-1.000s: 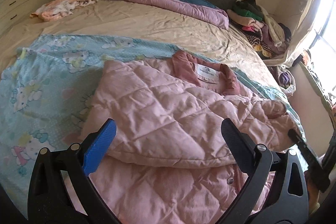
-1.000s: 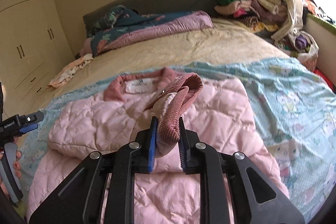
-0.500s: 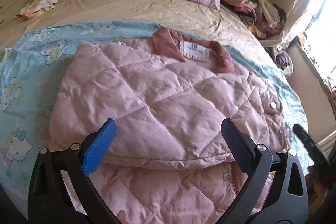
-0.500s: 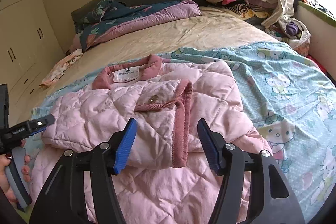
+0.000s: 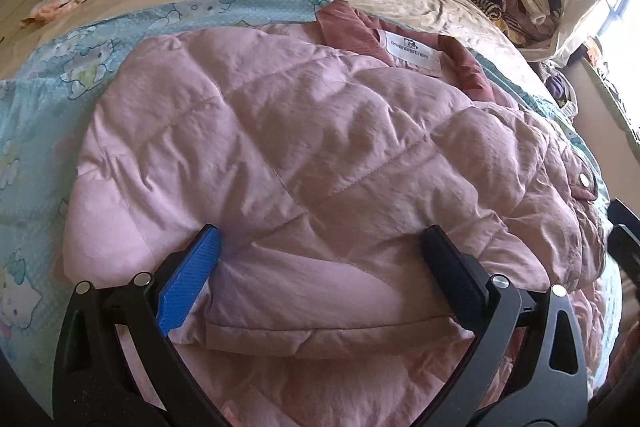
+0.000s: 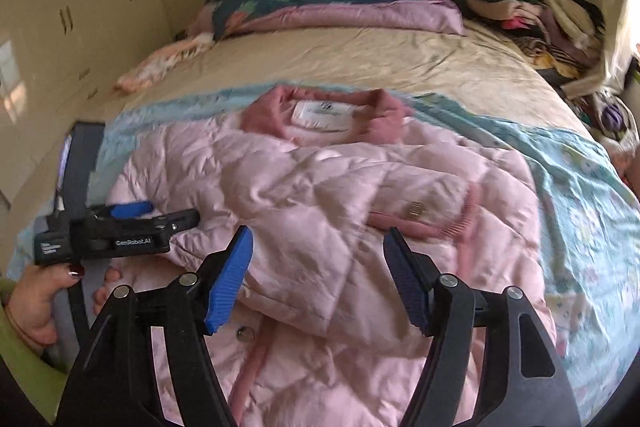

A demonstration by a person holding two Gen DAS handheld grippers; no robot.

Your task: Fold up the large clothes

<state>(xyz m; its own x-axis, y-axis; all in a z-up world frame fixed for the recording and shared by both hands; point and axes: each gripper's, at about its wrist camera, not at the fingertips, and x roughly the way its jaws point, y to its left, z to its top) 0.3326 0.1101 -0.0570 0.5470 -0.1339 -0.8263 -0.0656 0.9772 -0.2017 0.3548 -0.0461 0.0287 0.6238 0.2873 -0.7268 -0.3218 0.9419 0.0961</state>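
A pink quilted jacket [image 5: 320, 155] lies on a light blue cartoon-print sheet [image 5: 52, 75] on the bed, both sleeves folded across its front, collar and white label [image 5: 412, 51] at the far end. My left gripper [image 5: 320, 247] is open, low over the folded left sleeve, its fingers close to the fabric. It also shows in the right wrist view [image 6: 132, 219]. My right gripper [image 6: 318, 255] is open and empty above the jacket's lower middle [image 6: 320, 211]. The ribbed cuff [image 6: 424, 223] of the right sleeve lies on the jacket just beyond it.
A beige bedsheet [image 6: 360, 63] covers the far half of the bed. A dark floral quilt [image 6: 320, 7] lies at the headboard. A pile of clothes [image 6: 536, 15] sits far right. A small peach garment [image 6: 164, 63] lies far left. Wardrobe doors [image 6: 60, 19] stand left.
My right gripper opened and let go of the right sleeve's cuff, which now lies on the jacket. Both grippers moved forward and lower over the jacket.
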